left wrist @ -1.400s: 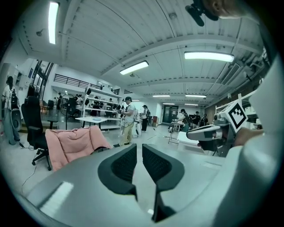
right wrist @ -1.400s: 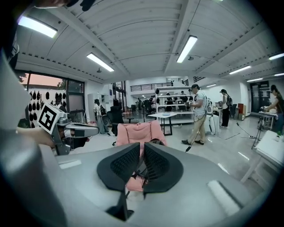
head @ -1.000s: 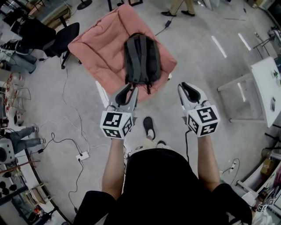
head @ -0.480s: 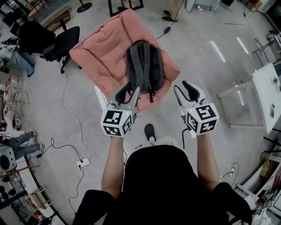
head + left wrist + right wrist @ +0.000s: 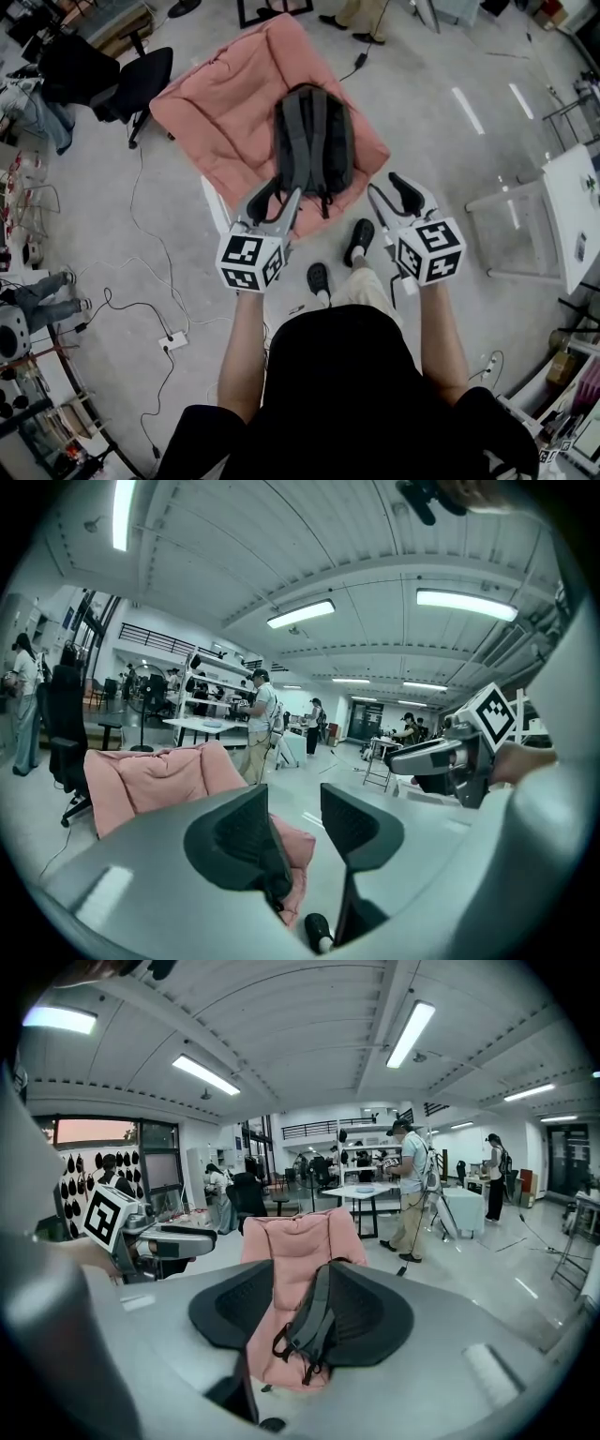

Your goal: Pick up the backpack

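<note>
A dark grey backpack [image 5: 314,141] lies straps-up on a pink padded chair [image 5: 216,103]. In the head view my left gripper [image 5: 272,202] hovers just short of the chair's near edge, below the backpack's left corner. My right gripper [image 5: 398,197] hangs to the right of the chair's near corner. Both grippers' jaws have just been opening and hold nothing. The right gripper view shows the backpack [image 5: 314,1321] through the gap between its open jaws, still some way off. The left gripper view shows only the pink chair [image 5: 150,780], not the backpack.
A black office chair [image 5: 141,80] stands left of the pink chair. A white table [image 5: 572,187] is at the right. Cables and a power strip [image 5: 172,340] lie on the floor at the left. The person's shoe [image 5: 359,239] is between the grippers. People stand beyond the chair.
The person has stepped closer to the pink chair, one foot forward. Both grippers have moved toward the backpack. The right jaws went from shut to open; the left jaws widened.
</note>
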A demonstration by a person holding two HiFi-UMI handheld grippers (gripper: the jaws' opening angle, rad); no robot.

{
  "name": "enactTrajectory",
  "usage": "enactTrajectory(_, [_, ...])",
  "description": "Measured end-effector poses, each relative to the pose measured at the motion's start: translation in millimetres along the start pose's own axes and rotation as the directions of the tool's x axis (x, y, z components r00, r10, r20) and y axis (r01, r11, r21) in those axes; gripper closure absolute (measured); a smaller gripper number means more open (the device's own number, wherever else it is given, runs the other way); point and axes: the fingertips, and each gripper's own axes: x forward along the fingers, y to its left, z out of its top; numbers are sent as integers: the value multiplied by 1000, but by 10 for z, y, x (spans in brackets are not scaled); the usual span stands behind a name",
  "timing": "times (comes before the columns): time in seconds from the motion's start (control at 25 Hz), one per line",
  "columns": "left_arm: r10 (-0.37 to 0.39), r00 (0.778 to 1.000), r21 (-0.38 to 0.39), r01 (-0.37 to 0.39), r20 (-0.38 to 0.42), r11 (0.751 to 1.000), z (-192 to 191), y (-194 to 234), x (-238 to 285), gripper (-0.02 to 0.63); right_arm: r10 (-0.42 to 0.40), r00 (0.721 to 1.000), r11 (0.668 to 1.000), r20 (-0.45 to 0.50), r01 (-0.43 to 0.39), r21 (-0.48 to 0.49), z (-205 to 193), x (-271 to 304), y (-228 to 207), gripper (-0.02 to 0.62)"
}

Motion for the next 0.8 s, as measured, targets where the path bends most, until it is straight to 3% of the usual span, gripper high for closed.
enactTrajectory(0.48, [30, 998, -20, -31, -57, 999, -26, 223, 556, 431, 53, 998, 998, -46, -51, 36, 31, 550, -408, 420])
enactTrajectory(0.8, [50, 994, -38, -54, -96, 998, 62, 346, 1215, 423, 91, 992, 995, -91, -86, 52, 142, 1024, -966, 419])
